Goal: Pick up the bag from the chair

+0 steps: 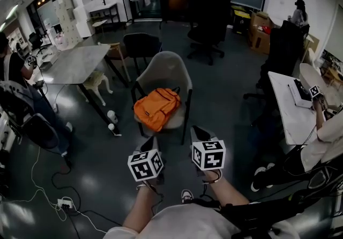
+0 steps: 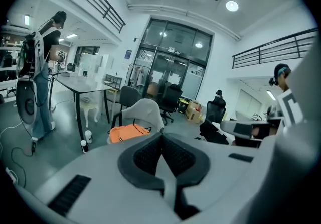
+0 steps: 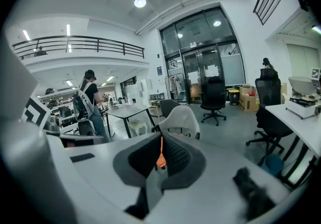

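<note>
Clearly the orange bag lay flat on the seat of the grey chair, at twelve o'clock from both grippers and well apart from them. The left gripper had its fingers pressed together on nothing. The right gripper had its fingers barely apart, a thin slit through which only the distant bag showed, nothing held. The likely trouble from here was arriving with fingers too narrow and merely shoving the soft bag, whose lower corner lay near the seat's front edge, so that it slid to the floor. A pinch on loose fabric rather than a strap could also let it sag out. Two cups by the table leg at ten o'clock might be kicked; what they held was unclear. The bag looked closed, its contents hidden. Cardboard boxes at one o'clock showed something red, too small to tell.
</note>
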The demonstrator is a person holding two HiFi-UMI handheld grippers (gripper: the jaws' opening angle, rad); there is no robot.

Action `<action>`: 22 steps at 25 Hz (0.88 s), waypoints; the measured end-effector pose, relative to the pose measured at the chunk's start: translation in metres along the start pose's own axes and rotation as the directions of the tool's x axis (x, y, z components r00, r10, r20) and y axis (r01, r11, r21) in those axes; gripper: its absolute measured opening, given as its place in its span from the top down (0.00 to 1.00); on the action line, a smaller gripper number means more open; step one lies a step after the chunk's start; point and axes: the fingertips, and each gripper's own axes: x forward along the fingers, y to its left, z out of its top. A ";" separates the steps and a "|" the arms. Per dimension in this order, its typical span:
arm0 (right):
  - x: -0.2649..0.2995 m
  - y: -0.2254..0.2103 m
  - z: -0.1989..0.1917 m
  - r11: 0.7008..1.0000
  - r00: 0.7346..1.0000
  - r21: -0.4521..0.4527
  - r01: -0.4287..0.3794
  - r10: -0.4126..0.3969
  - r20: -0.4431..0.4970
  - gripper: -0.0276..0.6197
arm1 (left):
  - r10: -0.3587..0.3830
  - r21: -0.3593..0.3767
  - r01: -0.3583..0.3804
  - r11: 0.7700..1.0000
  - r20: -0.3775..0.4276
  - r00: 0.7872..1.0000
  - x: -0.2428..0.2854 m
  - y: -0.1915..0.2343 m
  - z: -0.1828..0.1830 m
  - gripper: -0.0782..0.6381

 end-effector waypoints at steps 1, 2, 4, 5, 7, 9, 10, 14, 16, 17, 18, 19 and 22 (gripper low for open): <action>0.007 -0.004 0.003 1.000 1.000 0.001 -0.002 0.002 -0.002 0.91 | 0.003 0.001 -0.003 1.000 -0.002 1.000 0.007 0.000 0.003 0.87; 0.014 -0.007 0.005 1.000 1.000 0.001 -0.006 0.006 -0.005 0.91 | 0.006 0.001 -0.006 1.000 -0.004 1.000 0.013 0.001 0.006 0.87; 0.027 -0.011 0.010 1.000 1.000 0.002 -0.015 0.015 -0.013 0.91 | 0.015 -0.001 -0.015 1.000 -0.005 1.000 0.024 0.003 0.013 0.87; 0.034 -0.013 0.013 1.000 1.000 0.002 -0.021 0.021 -0.017 0.91 | 0.020 -0.003 -0.020 1.000 -0.004 1.000 0.030 0.005 0.017 0.87; 0.047 -0.019 0.017 1.000 0.999 0.001 -0.031 0.031 -0.023 0.91 | 0.029 -0.012 -0.029 1.000 -0.002 1.000 0.041 0.007 0.022 0.87; 0.059 -0.024 0.019 0.999 0.999 0.000 -0.041 0.041 -0.028 0.91 | 0.041 -0.021 -0.041 0.999 -0.003 0.999 0.053 0.010 0.025 0.87; 0.064 -0.027 0.020 0.999 0.999 -0.002 -0.045 0.045 -0.030 0.91 | 0.047 -0.025 -0.047 0.999 -0.004 0.999 0.059 0.011 0.025 0.87; 0.084 -0.037 0.025 0.998 0.997 -0.008 -0.063 0.063 -0.045 0.91 | 0.062 -0.035 -0.062 0.997 -0.014 0.998 0.079 0.012 0.029 0.87; 0.092 -0.043 0.025 0.998 0.996 -0.004 -0.068 0.068 -0.054 0.91 | 0.067 -0.033 -0.068 0.997 -0.023 0.997 0.088 0.010 0.029 0.87; 0.096 -0.046 0.024 0.998 0.996 -0.001 -0.070 0.070 -0.059 0.91 | 0.070 -0.032 -0.071 0.997 -0.026 0.997 0.092 0.010 0.028 0.87; 0.100 -0.049 0.023 0.997 0.995 0.001 -0.073 0.073 -0.064 0.91 | 0.073 -0.032 -0.074 0.997 -0.027 0.997 0.095 0.010 0.028 0.87; 0.103 -0.051 0.021 0.997 0.995 0.001 -0.077 0.077 -0.070 0.91 | 0.078 -0.034 -0.079 0.996 -0.029 0.997 0.099 0.011 0.027 0.87; 0.113 -0.053 0.017 0.996 0.992 -0.003 -0.090 0.090 -0.088 0.91 | 0.094 -0.044 -0.095 0.994 -0.034 0.995 0.106 0.015 0.026 0.87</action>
